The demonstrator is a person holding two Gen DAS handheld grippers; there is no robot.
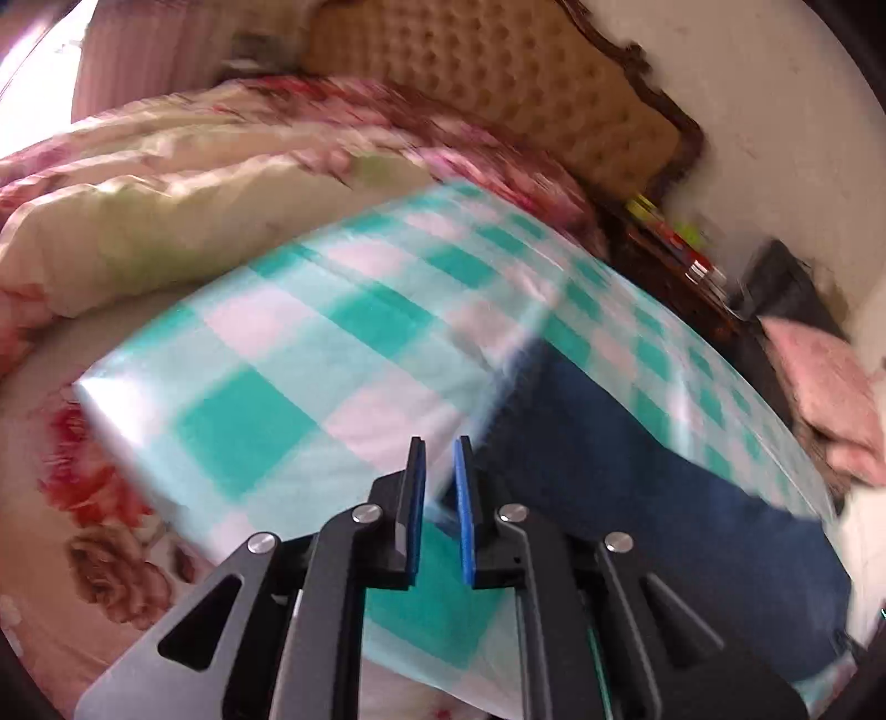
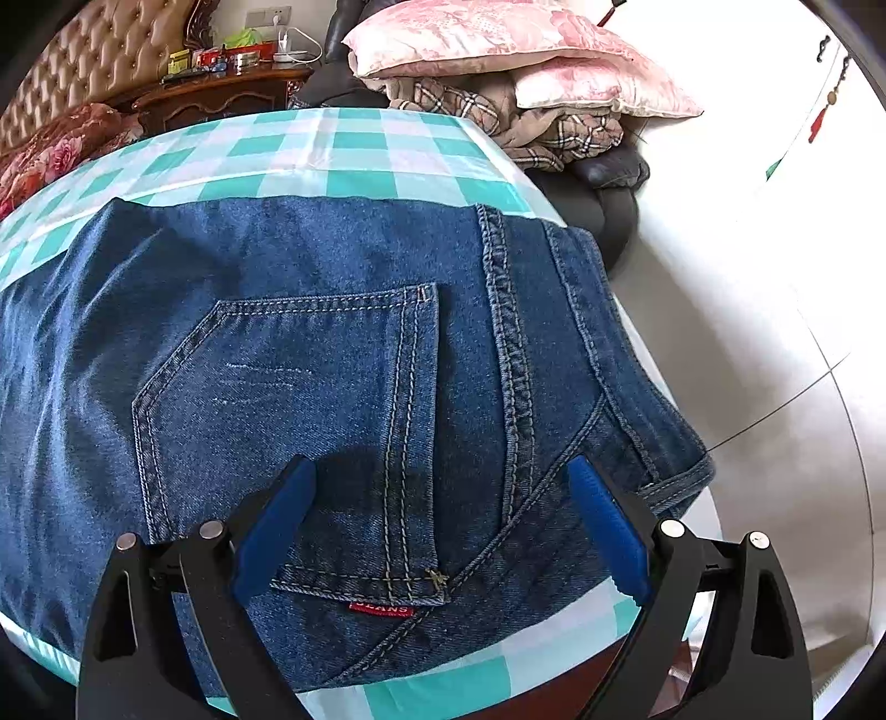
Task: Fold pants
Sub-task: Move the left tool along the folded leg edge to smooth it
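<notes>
Dark blue jeans (image 2: 310, 360) lie flat on a teal-and-white checked cloth (image 2: 343, 149), back pocket up, with a red label at the pocket's near edge. My right gripper (image 2: 440, 476) is open just above the pocket, its blue pads (image 2: 271, 531) spread to either side. In the left wrist view, which is blurred, the jeans (image 1: 637, 465) lie to the right. My left gripper (image 1: 440, 443) hangs over the checked cloth (image 1: 310, 376) beside the jeans' left edge. Its pads stand almost together with a narrow gap and nothing between them.
A floral quilt (image 1: 183, 183) and a tufted headboard (image 1: 498, 94) lie beyond the cloth. A wooden nightstand (image 2: 221, 99) with small items stands at the back. Pink pillows (image 2: 498, 50) and plaid bedding are piled on a dark chair at the right, by the white floor (image 2: 747, 332).
</notes>
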